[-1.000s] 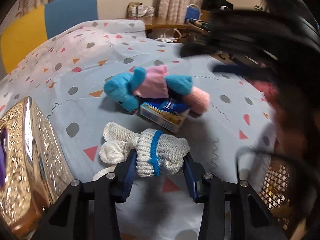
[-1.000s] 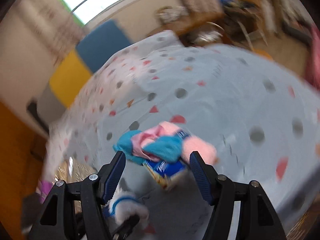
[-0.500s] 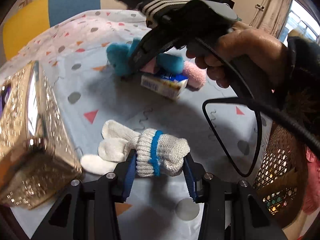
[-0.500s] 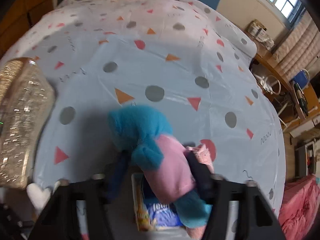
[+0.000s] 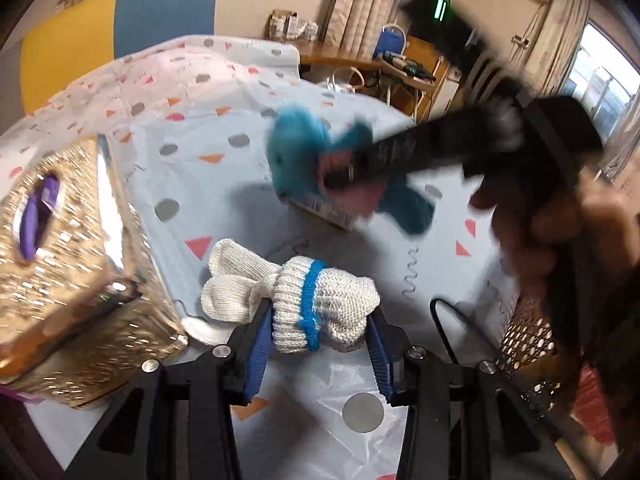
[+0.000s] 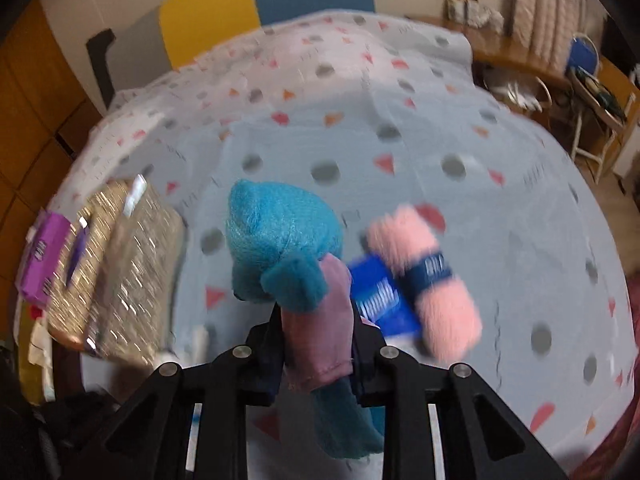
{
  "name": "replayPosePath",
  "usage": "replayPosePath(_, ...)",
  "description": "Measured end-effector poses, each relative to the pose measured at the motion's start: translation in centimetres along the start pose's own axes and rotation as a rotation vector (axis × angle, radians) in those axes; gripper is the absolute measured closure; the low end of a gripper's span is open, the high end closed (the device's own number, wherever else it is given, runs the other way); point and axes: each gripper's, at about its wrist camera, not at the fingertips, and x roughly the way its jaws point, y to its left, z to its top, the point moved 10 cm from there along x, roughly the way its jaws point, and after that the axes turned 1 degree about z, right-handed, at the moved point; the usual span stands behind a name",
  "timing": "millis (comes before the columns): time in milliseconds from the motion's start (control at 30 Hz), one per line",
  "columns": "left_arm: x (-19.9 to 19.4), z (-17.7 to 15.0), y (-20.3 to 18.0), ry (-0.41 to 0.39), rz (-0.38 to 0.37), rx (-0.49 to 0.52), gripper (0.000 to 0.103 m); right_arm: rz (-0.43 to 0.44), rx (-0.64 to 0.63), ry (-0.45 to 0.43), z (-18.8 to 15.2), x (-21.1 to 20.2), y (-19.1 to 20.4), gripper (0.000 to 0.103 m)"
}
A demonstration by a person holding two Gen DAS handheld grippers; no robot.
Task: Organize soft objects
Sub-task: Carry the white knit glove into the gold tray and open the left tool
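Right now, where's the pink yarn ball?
In the right wrist view the pink yarn ball lies on the spotted sheet, right of the blue plush toy and against the blue box.

A lived-in room of a home — most likely a bedroom. A wide soft surface under a pale sheet [image 6: 400,152] printed with grey dots and coloured triangles fills both views, backed by padded wall panels [image 5: 120,36] in yellow and blue. Behind it stand long curtains [image 5: 356,4], a cluttered wooden desk [image 5: 360,60] and a bright window [image 5: 600,80] — nothing industrial.
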Motion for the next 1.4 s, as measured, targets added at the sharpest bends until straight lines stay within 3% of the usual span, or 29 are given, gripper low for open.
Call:
replayPosePath(67, -1.1, 0.6, 0.1, -0.027, 0.010, 0.009, 0.058, 0.021, 0.088, 0.052, -0.8, 1.0, -0.8, 0.077)
replayPosePath(167, -3.0, 1.8, 0.3, -0.068, 0.013, 0.001, 0.058, 0.033, 0.094, 0.055, -0.9, 1.3, -0.4, 0.077)
replayPosePath(333, -5.6, 4.9, 1.4, -0.147, 0.021, -0.036, 0.058, 0.066, 0.111, 0.134, -2.8, 3.6, 1.2, 0.077)
replayPosePath(467, -7.5, 8.7, 3.4, -0.205, 0.021, -0.088, 0.058, 0.003, 0.032, 0.166, -3.6, 5.0, 2.5, 0.077)
replayPosePath(567, -9.0, 11.9, 5.6, -0.270, 0.061, -0.115, 0.058, -0.018, 0.004, 0.179, -4.0, 5.5, 2.9, 0.077)
replayPosePath(700, -11.9, 13.4, 10.2, -0.338, 0.109, -0.211, 0.058, -0.026, -0.001, 0.175, -4.3, 5.6, 3.0, 0.076)
replayPosePath(833, -14.9, 12.2, 15.6, -0.379, 0.187, -0.301, 0.058, -0.041, -0.019, 0.175, -4.6, 5.7, 3.4, 0.075)
replayPosePath(1000, -18.0, 8.2, 22.2, -0.393, 0.279, -0.431, 0.058, -0.057, -0.033, 0.173, -4.8, 6.4, 4.2, 0.075)
replayPosePath(1200, -20.8, 1.5, 26.9, -0.380, 0.362, -0.527, 0.058, -0.061, -0.042, 0.175, -5.1, 6.5, 4.7, 0.074)
replayPosePath(1400, -23.5, -4.9, 30.0, -0.376, 0.395, -0.642, 0.058, -0.078, -0.064, 0.171, -5.4, 6.8, 4.8, 0.074)
